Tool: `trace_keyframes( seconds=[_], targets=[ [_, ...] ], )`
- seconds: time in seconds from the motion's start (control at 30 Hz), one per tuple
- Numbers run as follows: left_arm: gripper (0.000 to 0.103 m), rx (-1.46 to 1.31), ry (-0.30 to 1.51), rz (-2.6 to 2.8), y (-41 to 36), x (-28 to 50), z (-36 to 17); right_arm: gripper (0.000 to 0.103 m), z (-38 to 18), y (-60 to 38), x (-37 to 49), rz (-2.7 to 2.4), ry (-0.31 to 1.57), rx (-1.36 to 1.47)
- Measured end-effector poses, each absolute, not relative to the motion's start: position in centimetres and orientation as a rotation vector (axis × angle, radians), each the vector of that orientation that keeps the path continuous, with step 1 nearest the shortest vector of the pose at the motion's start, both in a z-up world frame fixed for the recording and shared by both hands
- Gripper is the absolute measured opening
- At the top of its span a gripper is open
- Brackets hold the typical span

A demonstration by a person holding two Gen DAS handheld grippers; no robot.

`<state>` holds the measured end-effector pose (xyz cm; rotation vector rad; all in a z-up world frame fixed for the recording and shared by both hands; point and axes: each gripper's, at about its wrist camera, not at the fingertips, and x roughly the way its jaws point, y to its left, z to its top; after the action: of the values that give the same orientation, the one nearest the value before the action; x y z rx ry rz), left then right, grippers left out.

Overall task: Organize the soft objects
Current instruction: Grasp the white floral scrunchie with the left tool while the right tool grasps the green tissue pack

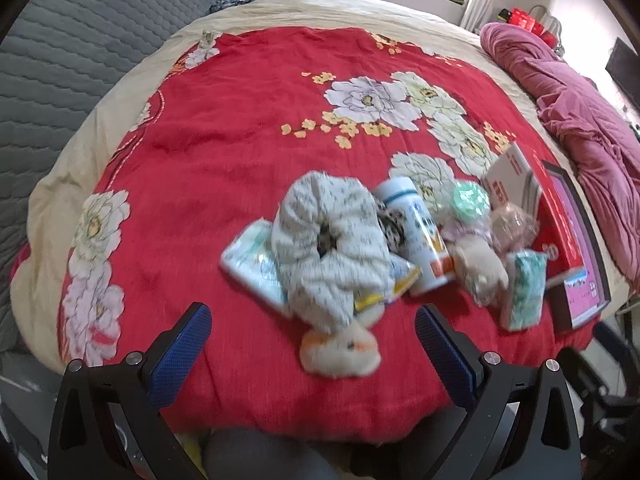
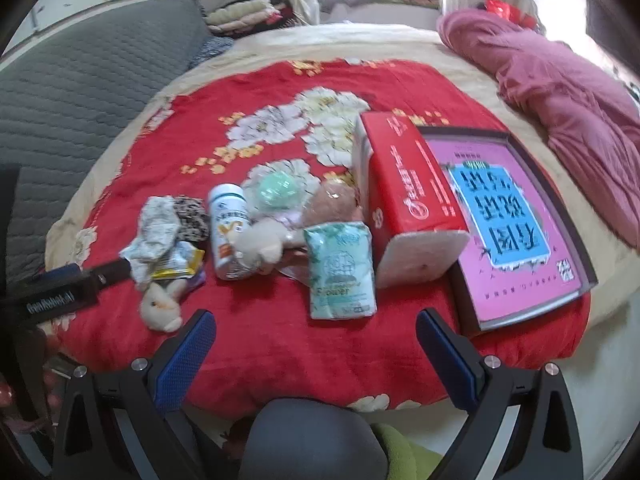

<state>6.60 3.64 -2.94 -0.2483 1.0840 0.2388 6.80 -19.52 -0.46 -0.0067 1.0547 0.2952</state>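
Hovering over the near edge of the red flowered bedspread (image 1: 240, 152), my left tongs (image 1: 313, 354) stand wide apart with nothing between the blue pads. Just beyond them, between the two fingers and a little to the right of middle, lies a small cream stuffed toy (image 1: 340, 350), not touching either pad. Right behind it a rolled white patterned cloth (image 1: 328, 236) is draped over a flat snack packet (image 1: 256, 264). To the right of the cloth stands a white bottle (image 1: 418, 232), tilted, and beyond that a beige plush animal (image 1: 480, 264) and a green tissue pack (image 1: 524, 288).

My right tongs (image 2: 316, 356) are also wide and hold nothing. The green tissue pack (image 2: 342, 272) lies just beyond them, near the middle of the gap and clear of both pads. The beige plush animal (image 2: 260, 244) sits to the far left of it, leaning against the white bottle (image 2: 228, 232). A red box (image 2: 408, 188) stands to the right of the pack, beside a pink book (image 2: 516, 220). At far left, the finger of my left tongs (image 2: 80, 276) reaches toward the rolled white patterned cloth (image 2: 154, 232), with the small cream stuffed toy (image 2: 160, 308) near it. A pink quilt (image 2: 560, 92) is bunched at the far right.
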Motion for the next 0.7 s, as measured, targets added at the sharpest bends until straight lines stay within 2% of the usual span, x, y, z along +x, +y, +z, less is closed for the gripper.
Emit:
trace_keyframes(
  seconds=[0.5, 0.7],
  targets=[
    [0.101, -0.299, 1.097, 0.204, 6.1, 10.6, -5.1, 0.092, -5.3, -19.3, 10.8, 0.179, 1.105, 0.064],
    [0.093, -0.332, 1.115, 0.188, 6.5, 11.3, -6.2, 0.073, -6.5, -18.6, 12.0, 0.128, 1.133, 0.065]
  ],
)
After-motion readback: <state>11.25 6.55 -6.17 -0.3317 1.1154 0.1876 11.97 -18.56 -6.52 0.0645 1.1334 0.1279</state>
